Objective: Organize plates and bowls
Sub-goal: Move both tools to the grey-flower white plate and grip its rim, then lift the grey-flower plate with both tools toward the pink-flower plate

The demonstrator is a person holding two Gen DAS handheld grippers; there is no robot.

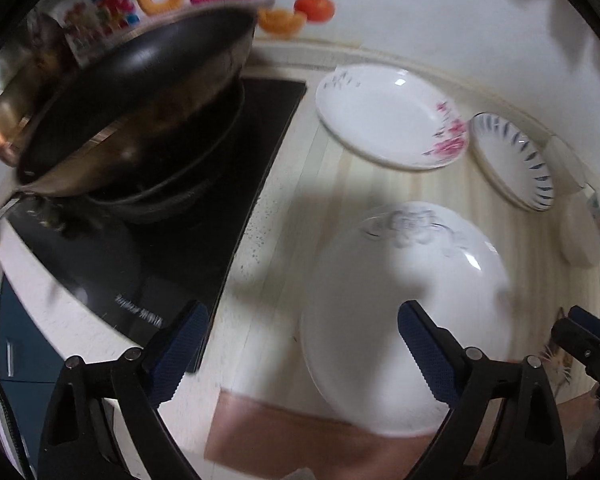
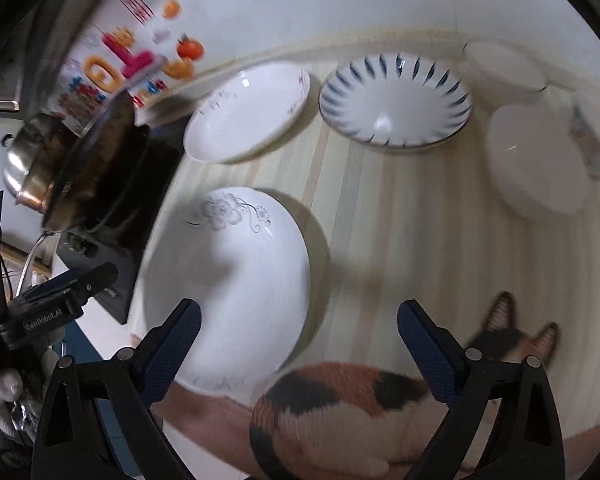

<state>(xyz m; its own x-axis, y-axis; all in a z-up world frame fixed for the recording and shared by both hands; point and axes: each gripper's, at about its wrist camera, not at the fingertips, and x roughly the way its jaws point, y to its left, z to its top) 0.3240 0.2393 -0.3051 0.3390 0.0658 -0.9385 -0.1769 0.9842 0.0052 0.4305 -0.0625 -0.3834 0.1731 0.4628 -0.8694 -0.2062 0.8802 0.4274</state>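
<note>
Left wrist view: the left gripper [image 1: 302, 350] hangs above the counter edge with its blue-padded fingers [image 1: 182, 350] spread wide and nothing between them. Just beyond its right finger lies the nearest plate [image 1: 404, 312], white with a grey flower print, resting flat on the pale striped countertop [image 1: 336, 176]. The right gripper [image 2: 298, 344] is likewise parted and empty; in its own view the same grey-flowered plate sits by its left finger, and a calico cat [image 2: 340, 404] crouches below the counter edge between the fingers. To the left of the plate is a black induction hob [image 1: 204, 216] carrying a dark wok [image 1: 136, 120]. Farther back, near the wall, rests a white plate with pink flowers [image 1: 388, 116], and just beside it on the right a deep plate with blue radial strokes [image 2: 396, 100]. Right of that, plain white dishes [image 2: 536, 160] sit turned over, with a small patterned bowl [image 2: 596, 140] at the far edge.
</note>
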